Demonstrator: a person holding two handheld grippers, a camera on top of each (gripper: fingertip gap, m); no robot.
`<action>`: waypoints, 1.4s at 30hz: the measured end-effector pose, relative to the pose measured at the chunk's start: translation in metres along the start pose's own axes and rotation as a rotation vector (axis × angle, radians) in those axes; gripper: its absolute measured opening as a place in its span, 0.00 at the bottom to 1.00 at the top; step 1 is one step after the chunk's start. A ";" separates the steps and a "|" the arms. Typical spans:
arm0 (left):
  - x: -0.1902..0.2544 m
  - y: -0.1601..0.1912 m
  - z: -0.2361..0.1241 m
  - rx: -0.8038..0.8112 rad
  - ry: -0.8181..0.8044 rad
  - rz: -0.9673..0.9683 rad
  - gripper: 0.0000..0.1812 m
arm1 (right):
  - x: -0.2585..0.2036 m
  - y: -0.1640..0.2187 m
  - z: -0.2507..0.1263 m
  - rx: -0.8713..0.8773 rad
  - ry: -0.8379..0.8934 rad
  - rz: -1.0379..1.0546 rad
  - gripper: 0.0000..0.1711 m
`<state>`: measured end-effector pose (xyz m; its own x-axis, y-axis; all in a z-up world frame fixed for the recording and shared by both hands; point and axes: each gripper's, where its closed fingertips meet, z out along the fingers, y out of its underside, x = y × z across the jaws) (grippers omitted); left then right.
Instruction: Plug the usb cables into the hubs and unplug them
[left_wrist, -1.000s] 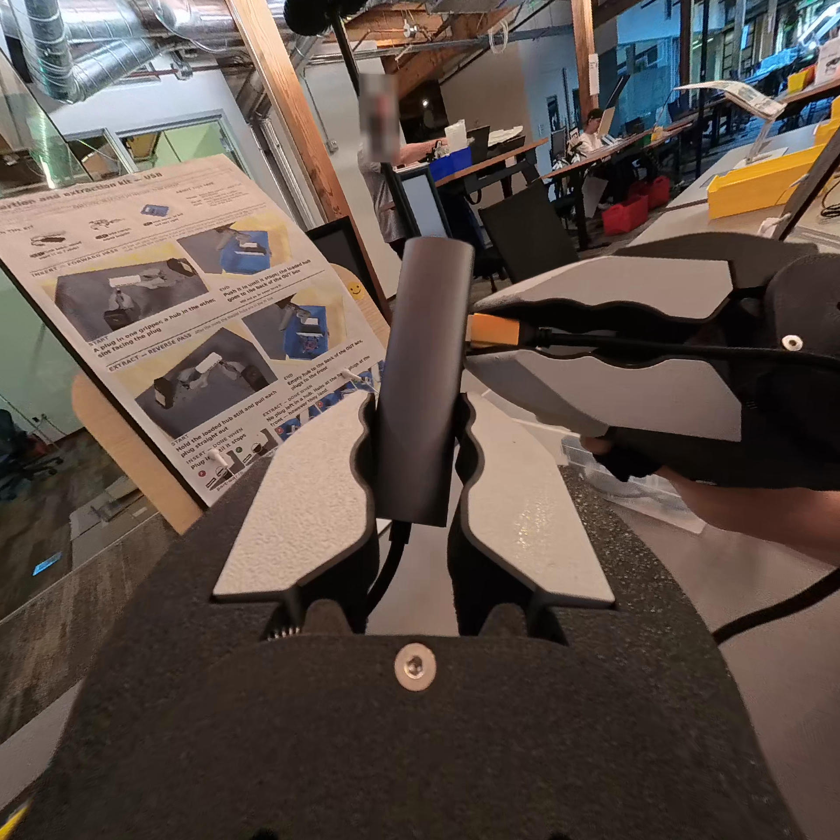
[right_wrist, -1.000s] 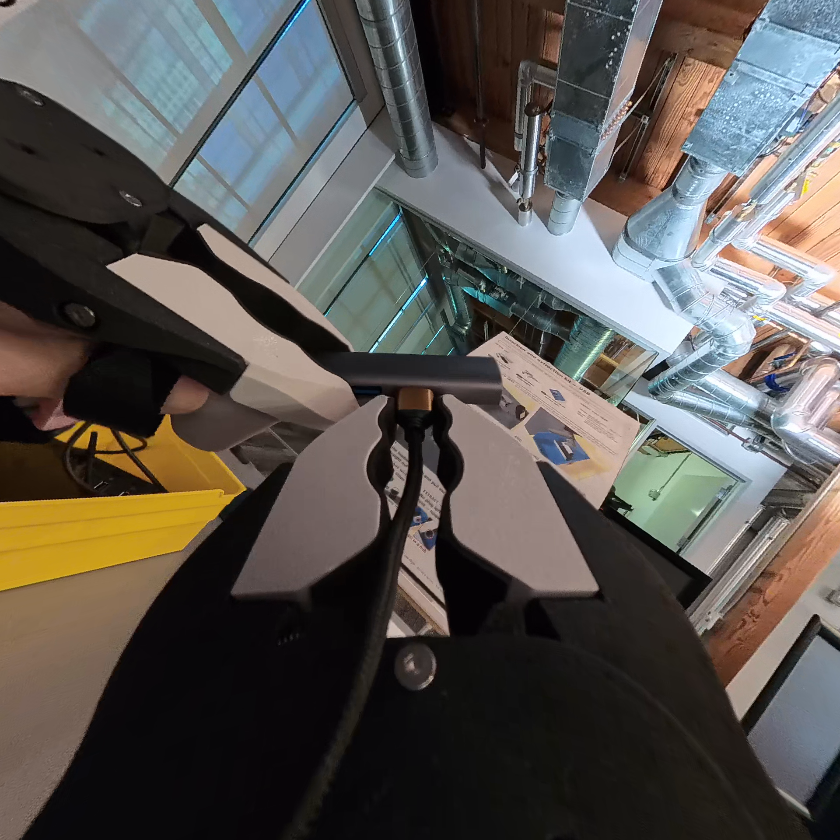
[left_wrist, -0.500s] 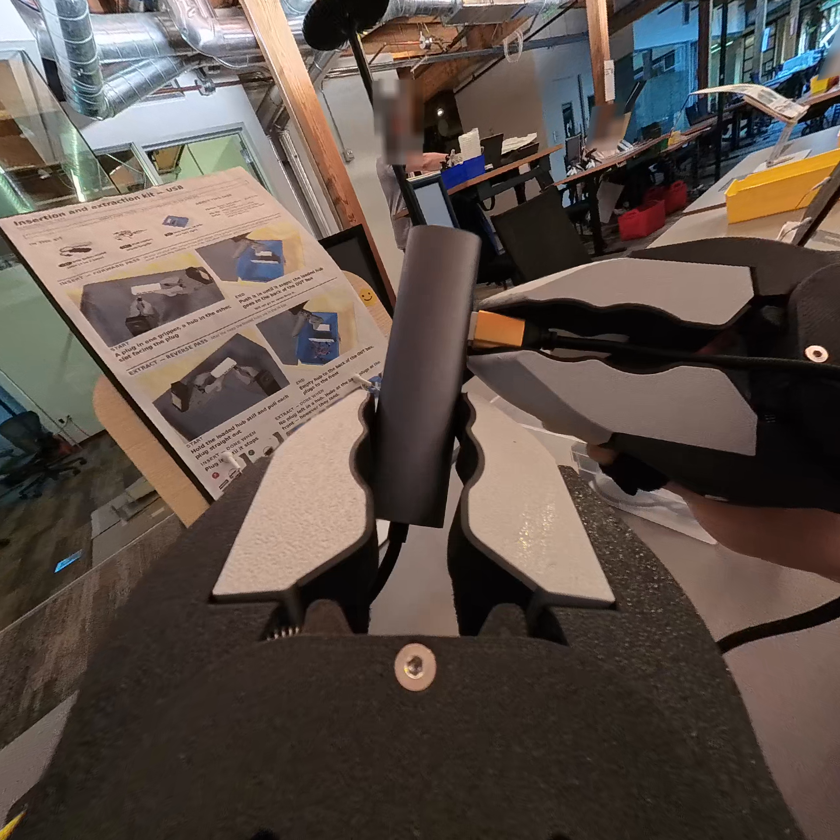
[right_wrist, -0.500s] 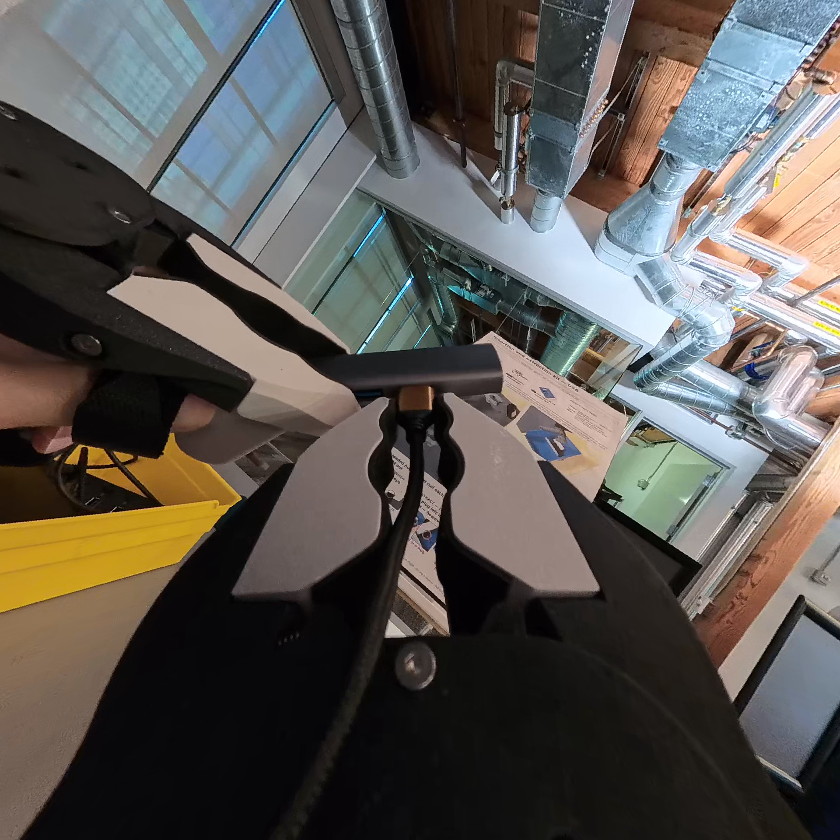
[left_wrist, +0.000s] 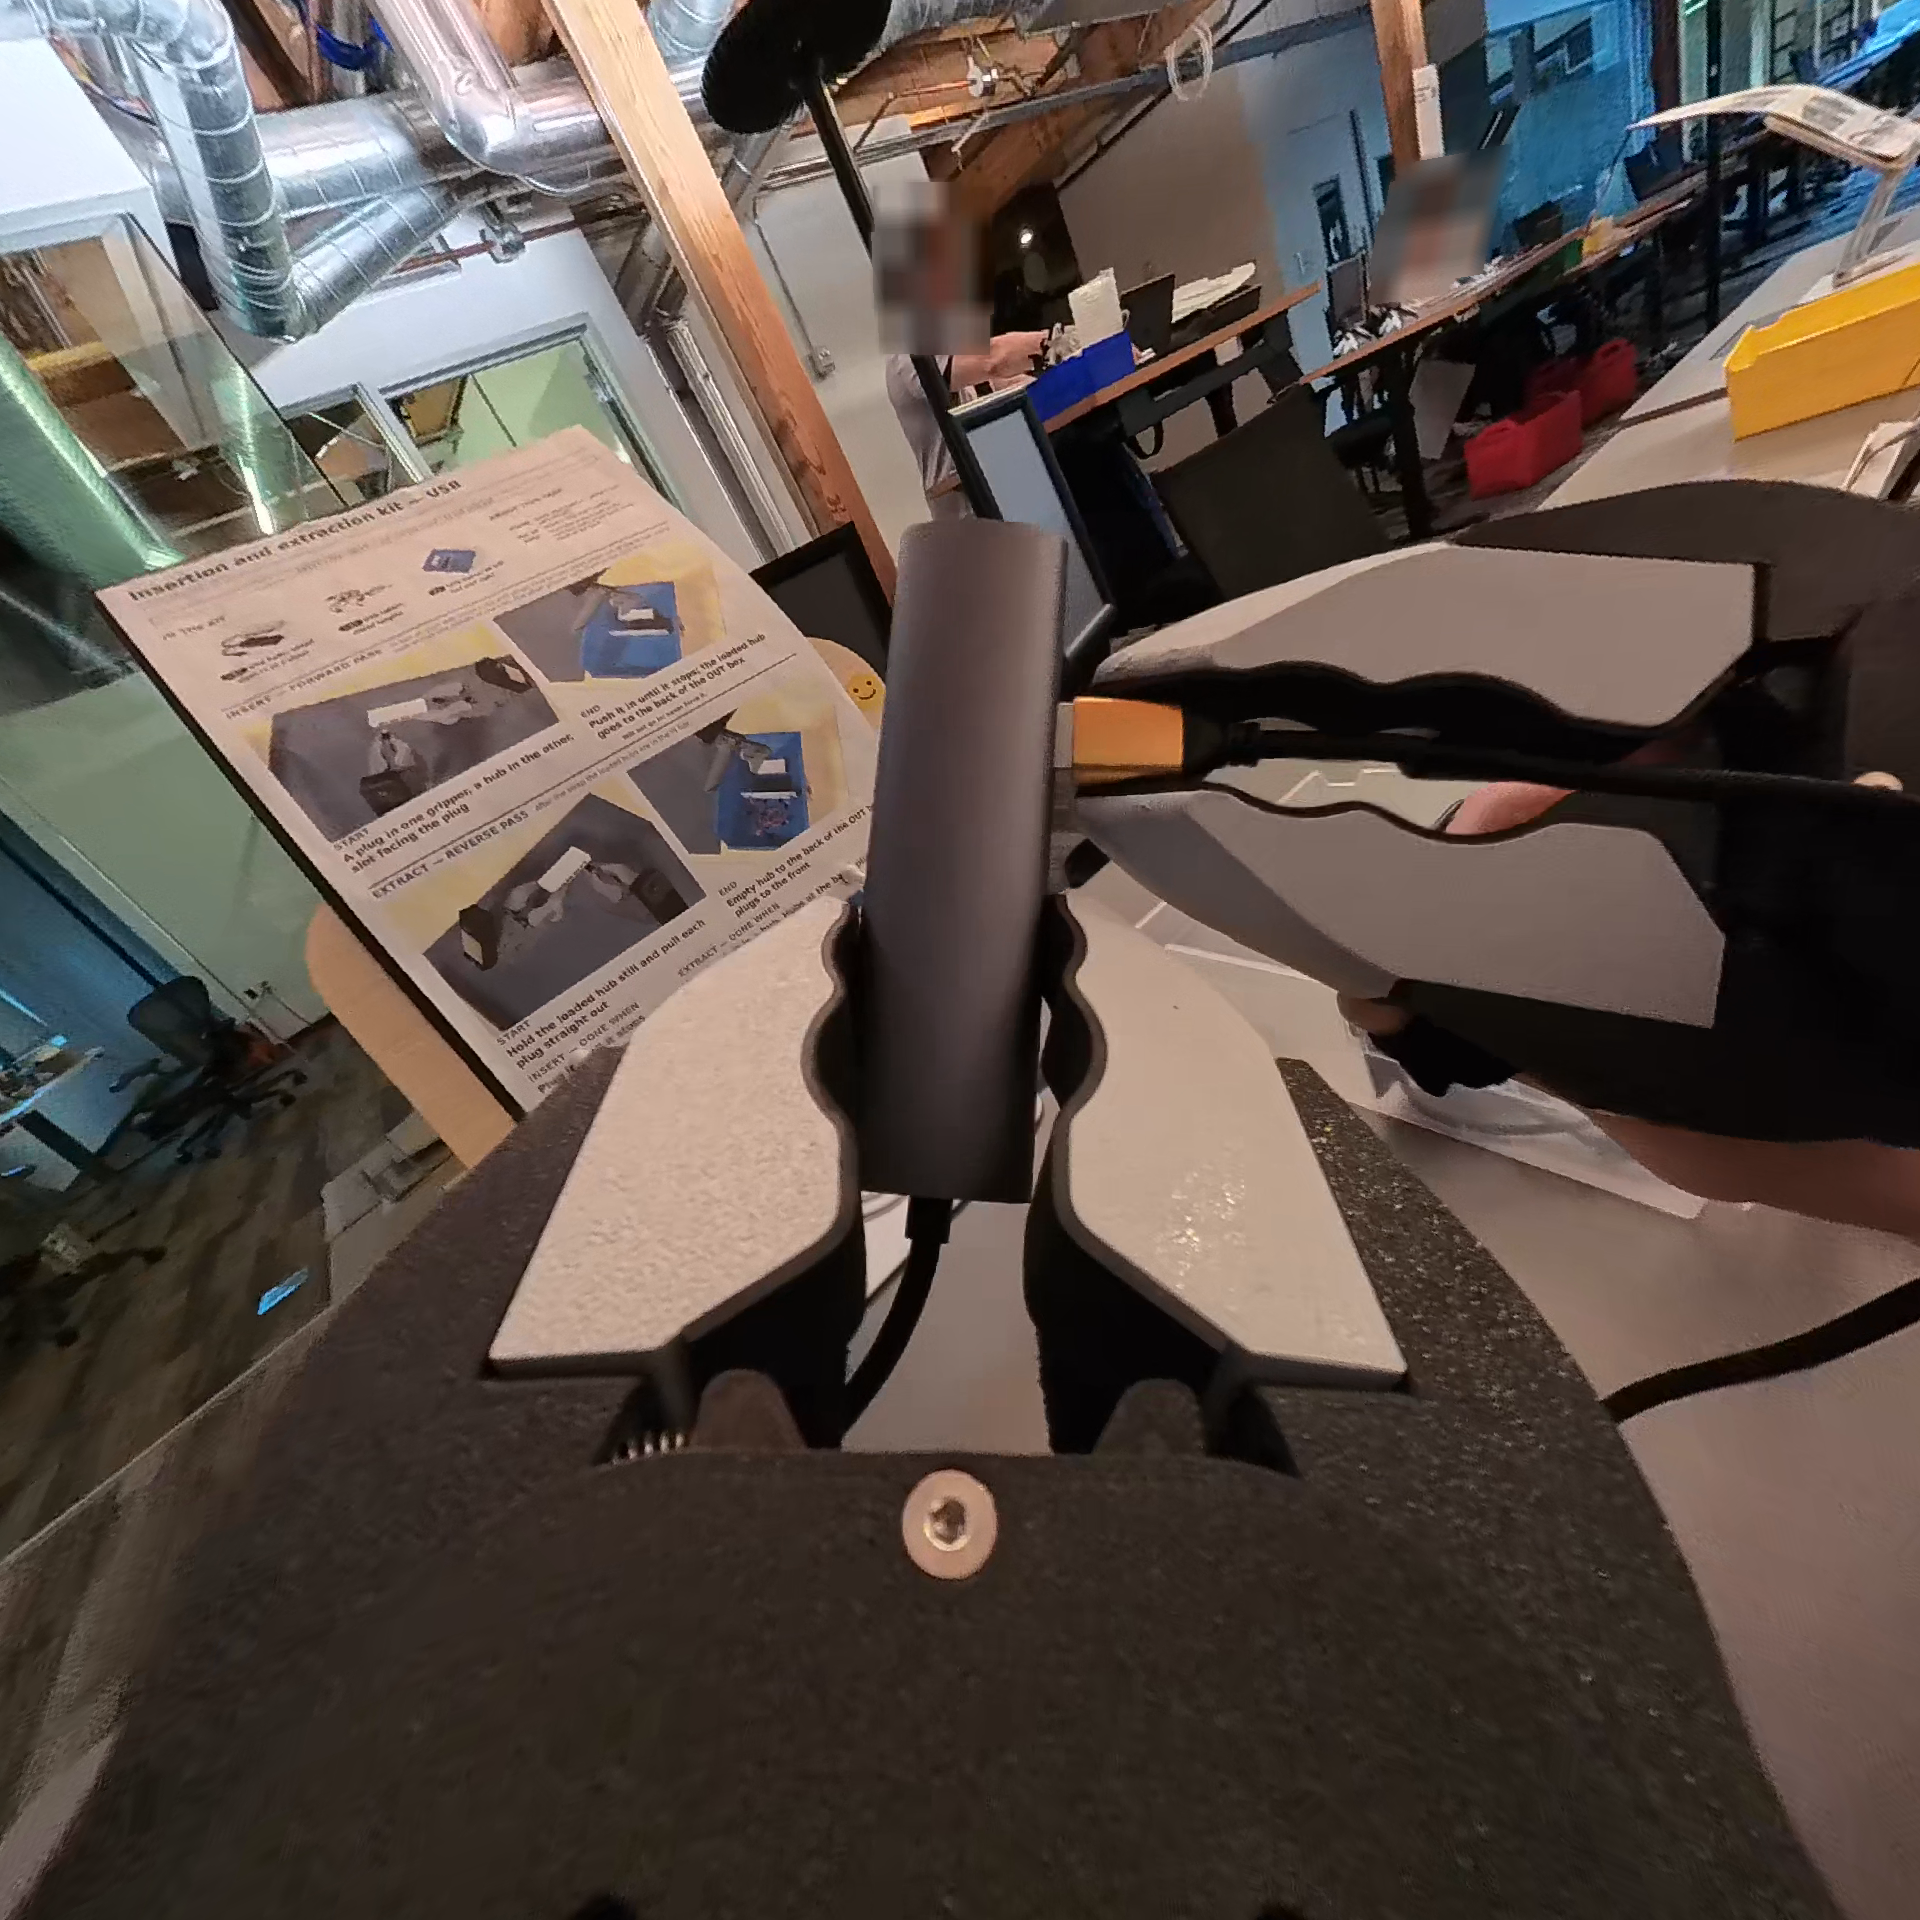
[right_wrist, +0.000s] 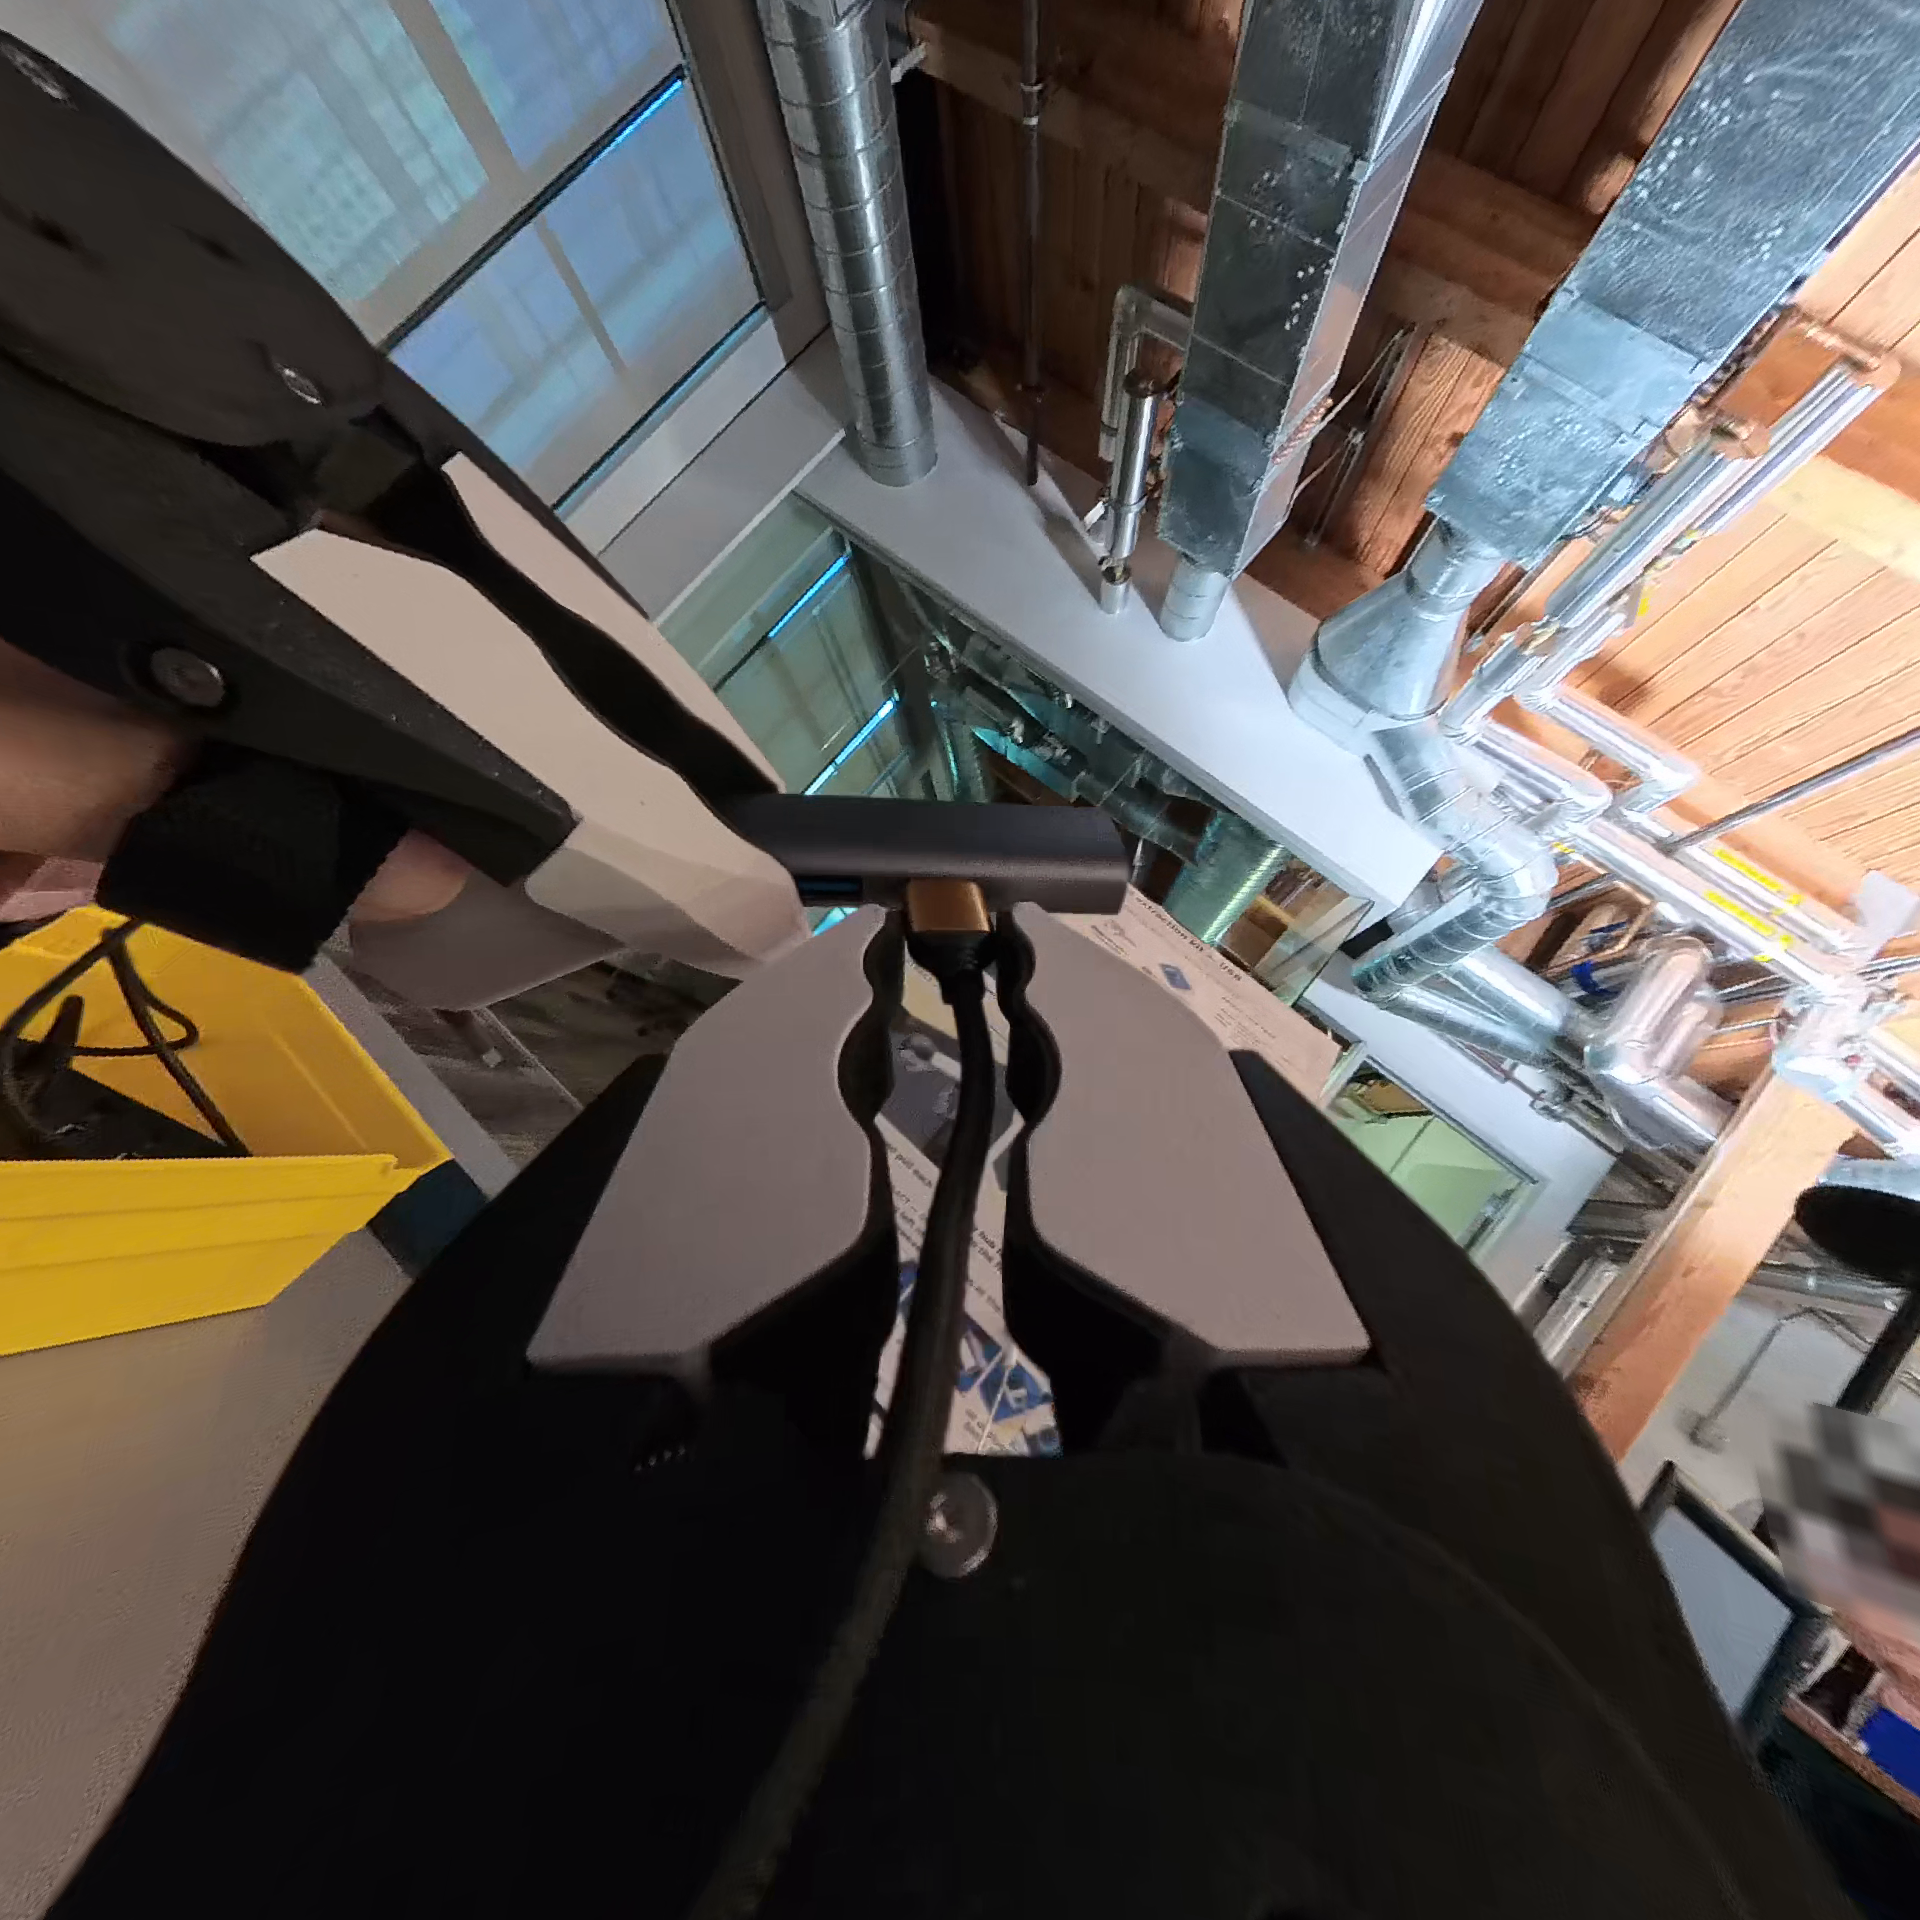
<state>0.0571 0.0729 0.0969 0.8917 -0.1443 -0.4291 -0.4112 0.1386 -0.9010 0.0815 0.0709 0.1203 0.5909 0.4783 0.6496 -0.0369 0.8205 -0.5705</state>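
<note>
The left hand-held gripper (left_wrist: 951, 935) clamps the dark hub (left_wrist: 961, 831) upright above the desk (left_wrist: 1714, 1455) — the right hand-held gripper (right_wrist: 940, 925) pinches the gold plug (right_wrist: 943, 906), seated in the hub's right side.

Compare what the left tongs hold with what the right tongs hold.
The left tongs clamp the dark grey hub, a long flat bar; the right tongs pinch the gold plug, short and small. The hub stands upright in the left view; the plug meets its side crosswise. Both trail black cables.
</note>
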 end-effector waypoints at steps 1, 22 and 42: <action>0.000 -0.001 0.000 0.002 -0.004 0.008 0.18 | 0.000 -0.001 0.000 0.000 0.003 -0.005 0.10; -0.030 0.010 -0.003 -0.008 -0.077 -0.115 0.18 | -0.009 -0.005 -0.001 -0.015 -0.047 0.036 0.09; 0.004 0.004 -0.016 -0.095 0.216 -0.107 0.18 | 0.112 0.208 -0.150 -1.463 -0.307 0.047 0.10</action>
<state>0.0556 0.0573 0.0910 0.8741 -0.3608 -0.3253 -0.3415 0.0201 -0.9397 0.2607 0.2482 -0.0016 0.4174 0.6922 0.5888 0.8780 -0.1401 -0.4577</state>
